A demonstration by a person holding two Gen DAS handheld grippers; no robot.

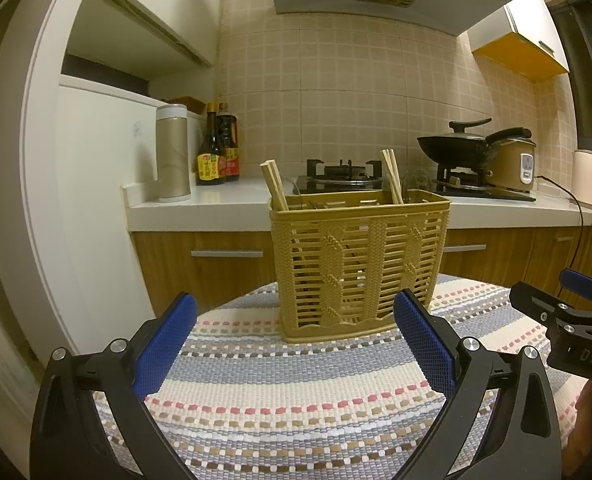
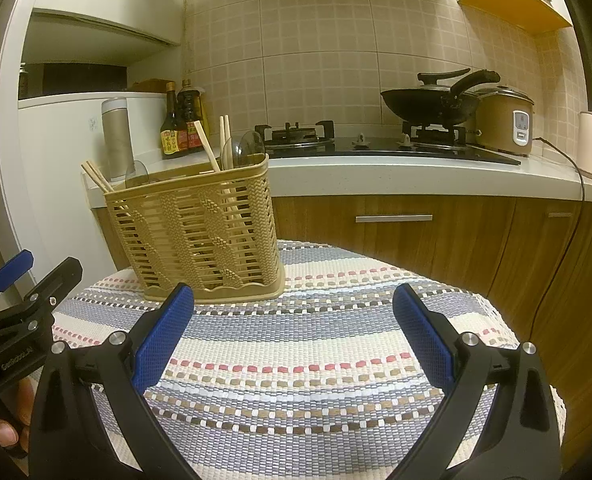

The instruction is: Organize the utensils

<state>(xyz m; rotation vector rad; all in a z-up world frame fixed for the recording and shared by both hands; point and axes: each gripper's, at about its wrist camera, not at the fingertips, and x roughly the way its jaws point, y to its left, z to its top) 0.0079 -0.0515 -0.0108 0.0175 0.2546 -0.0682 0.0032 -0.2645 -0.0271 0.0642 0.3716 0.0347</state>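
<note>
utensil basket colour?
Tan-yellow woven-look plastic basket; clearest in the left wrist view.

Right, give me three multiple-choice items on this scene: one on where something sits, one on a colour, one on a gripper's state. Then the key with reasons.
1. Where does the utensil basket stand?
A. on the striped cloth
B. on the stove
C. on the counter by the bottles

2. What colour are the pads on the right gripper's fingers?
A. red
B. blue
C. white

3. How is the left gripper right now?
A. shut on a chopstick
B. shut on the basket
C. open, holding nothing

Key:
1 A, since the basket's base rests on the striped cloth, in front of the counter.
2 B, since both pads show blue textured faces in the right wrist view.
3 C, since its fingers stand wide apart with only cloth between them, and the chopsticks sit in the basket.
</note>
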